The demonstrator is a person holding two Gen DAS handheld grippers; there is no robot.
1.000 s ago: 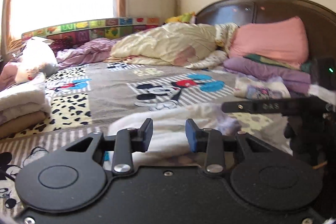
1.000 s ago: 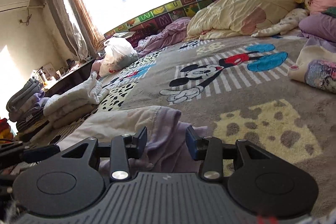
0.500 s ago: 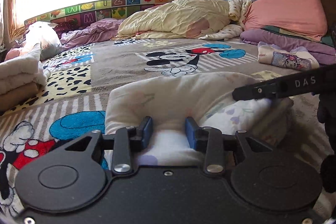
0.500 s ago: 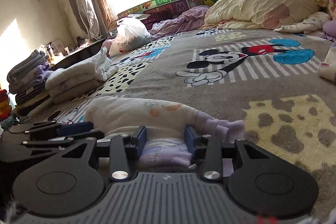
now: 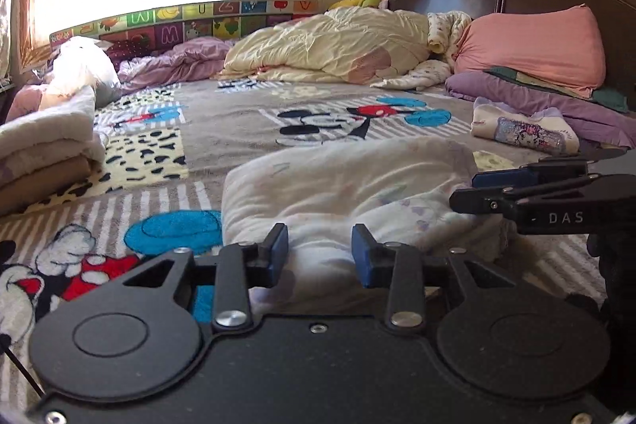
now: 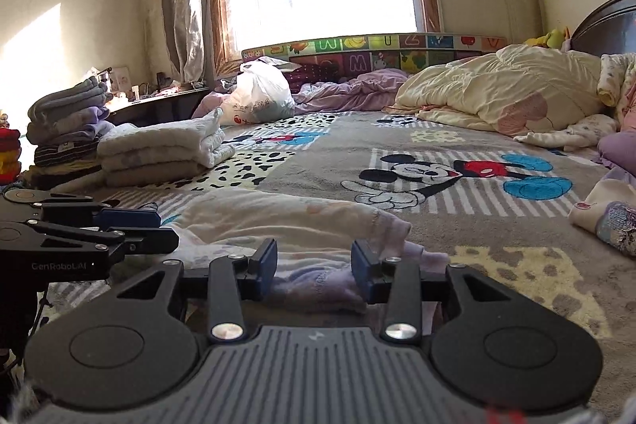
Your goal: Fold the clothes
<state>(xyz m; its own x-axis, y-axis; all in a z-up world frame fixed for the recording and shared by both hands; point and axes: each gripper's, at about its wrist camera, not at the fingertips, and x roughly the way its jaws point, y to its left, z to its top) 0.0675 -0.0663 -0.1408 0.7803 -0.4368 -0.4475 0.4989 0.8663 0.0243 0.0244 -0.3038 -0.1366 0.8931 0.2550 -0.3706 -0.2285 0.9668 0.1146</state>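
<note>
- The white garment is lying folded over on the bed blanket, near its front edge, directly ahead of both tongs.
- Left tongs: jaws stand apart, with the garment's near edge bulging between the blue pads; cloth is flanked, not clamped.
- Right tongs: jaws likewise apart, around the lilac cuff end of the same garment; no pinch is seen.
- Step in hand is judged to be release after a fold, or a re-grip for the next fold; which one cannot be told.
- If a re-grip is meant, all layers should be taken at the near edge and both tongs closed together, so the fold is not skewed.
- The lift should be kept low and the edge carried straight across; the loose cuff is likely to trail and should be tucked in first.
- A finished stack of folded towels sits well apart on the left side; another folded piece lies near the pillows.
</note>
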